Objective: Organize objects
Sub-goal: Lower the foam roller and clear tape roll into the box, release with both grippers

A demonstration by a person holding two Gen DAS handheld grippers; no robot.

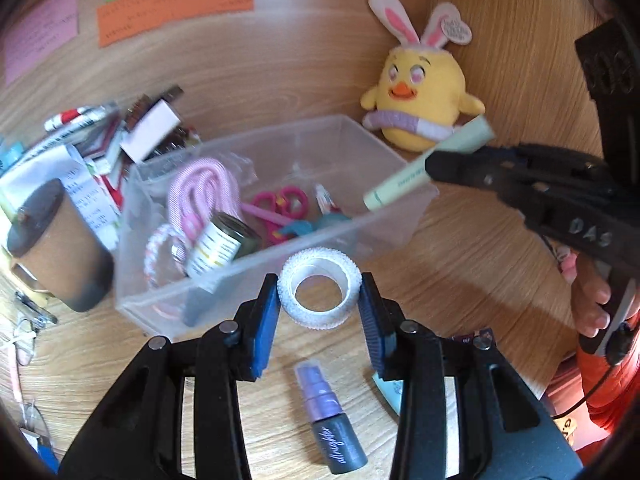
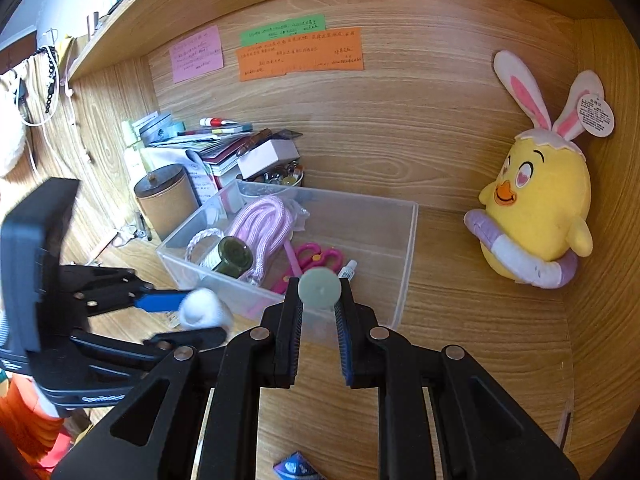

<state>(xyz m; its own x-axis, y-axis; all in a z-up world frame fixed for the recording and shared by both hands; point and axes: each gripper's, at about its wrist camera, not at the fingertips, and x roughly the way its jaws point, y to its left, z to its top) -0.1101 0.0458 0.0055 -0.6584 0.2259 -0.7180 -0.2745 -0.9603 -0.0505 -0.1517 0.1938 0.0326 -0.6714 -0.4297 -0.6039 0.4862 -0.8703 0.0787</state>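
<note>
My left gripper is shut on a white tape roll and holds it just in front of the near wall of a clear plastic box. My right gripper is shut on a pale green pen, seen end-on, above the box's near rim. In the left wrist view the pen tilts over the box's right end. The box holds pink cord, pink scissors, a small jar and a glue tube. The tape roll and left gripper show at the left.
A yellow chick plush sits in the back right corner. A brown cylinder with a dark lid and a stack of books and boxes stand left of the box. A purple spray bottle lies on the desk below my left gripper.
</note>
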